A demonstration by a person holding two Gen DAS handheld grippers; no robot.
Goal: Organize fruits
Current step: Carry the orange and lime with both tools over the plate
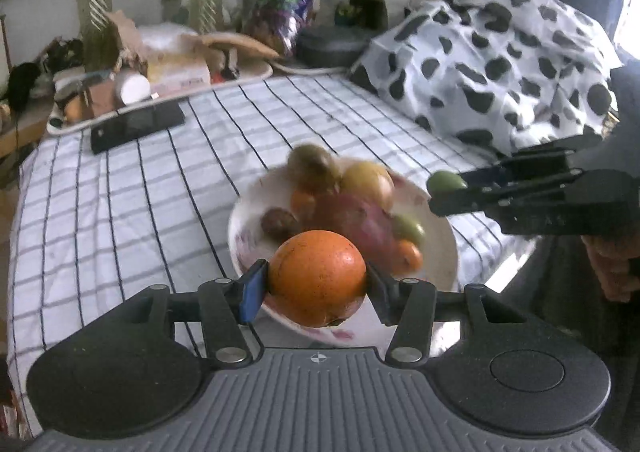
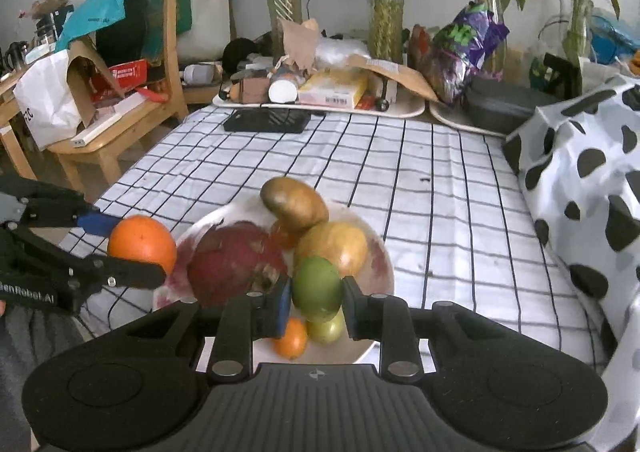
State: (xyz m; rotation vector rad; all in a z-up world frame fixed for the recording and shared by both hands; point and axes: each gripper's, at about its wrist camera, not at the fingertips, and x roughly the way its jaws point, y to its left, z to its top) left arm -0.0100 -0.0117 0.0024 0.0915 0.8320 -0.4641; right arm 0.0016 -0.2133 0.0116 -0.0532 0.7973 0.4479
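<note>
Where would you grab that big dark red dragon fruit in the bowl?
Grip the dark red dragon fruit across its rounded middle, coming from above: the white bowl rim and neighbouring yellow-green mango crowd its sides. Both hand-held grippers already hold fruit.

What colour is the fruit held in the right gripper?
Green fruit, gripped by the right gripper; clearest in the right wrist view.

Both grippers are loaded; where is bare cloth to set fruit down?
Free: checked cloth between bowl, black case and spotted cover; also left of the bowl. Crowded: the bowl itself and far trays.
</note>
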